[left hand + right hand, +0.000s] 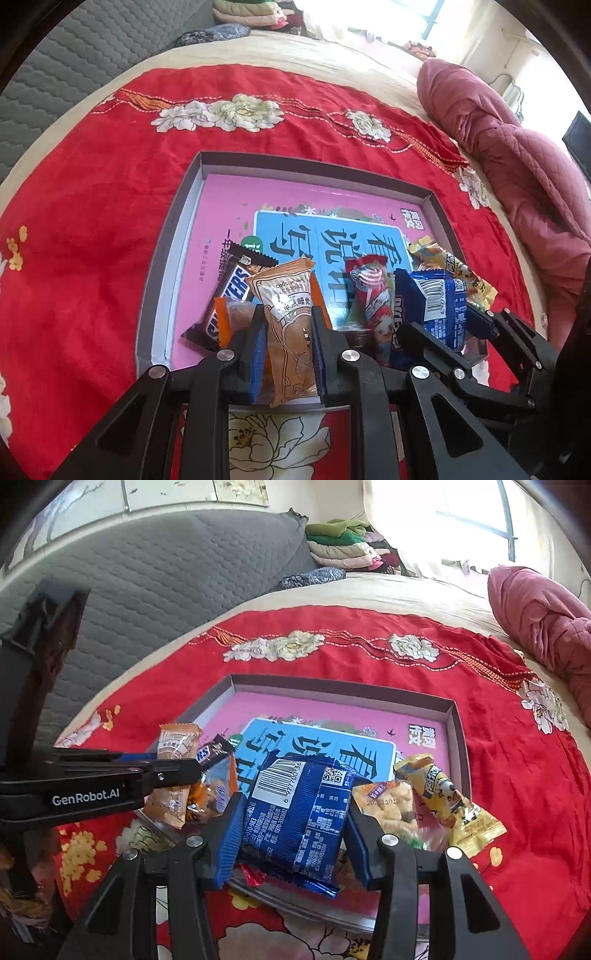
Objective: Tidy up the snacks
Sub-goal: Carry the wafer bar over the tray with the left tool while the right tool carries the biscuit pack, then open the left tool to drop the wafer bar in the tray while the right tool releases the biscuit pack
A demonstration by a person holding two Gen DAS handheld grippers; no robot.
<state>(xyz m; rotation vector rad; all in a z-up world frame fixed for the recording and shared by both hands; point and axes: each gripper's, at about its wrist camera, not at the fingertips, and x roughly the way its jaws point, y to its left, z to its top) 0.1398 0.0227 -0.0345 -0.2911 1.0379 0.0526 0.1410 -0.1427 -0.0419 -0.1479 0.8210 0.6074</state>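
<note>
left gripper (288, 339) fingers are clenched on the orange snack packet (286, 314), right gripper (291, 823) fingers on the blue packet (299, 812), both low-centre over the tray (177, 236) on the bed. crowded fingers could knock the snickers bar (227, 302) out.

1. Glossy blue foil wrapper (299, 812), crinkled, printed with a white barcode.
2. Shiny orange film packet (290, 332), clear and silvery in part.
3. Matt black plastic fingers (242, 350) with ribbed blue pads (258, 363) and bright metal screws.
4. Grey cardboard tray (177, 236), smooth, lined with glossy pink printed paper.
5. Plush red cloth (92, 229) with stitched white flowers.
6. Quilted grey fabric headboard (155, 576), matt.
</note>
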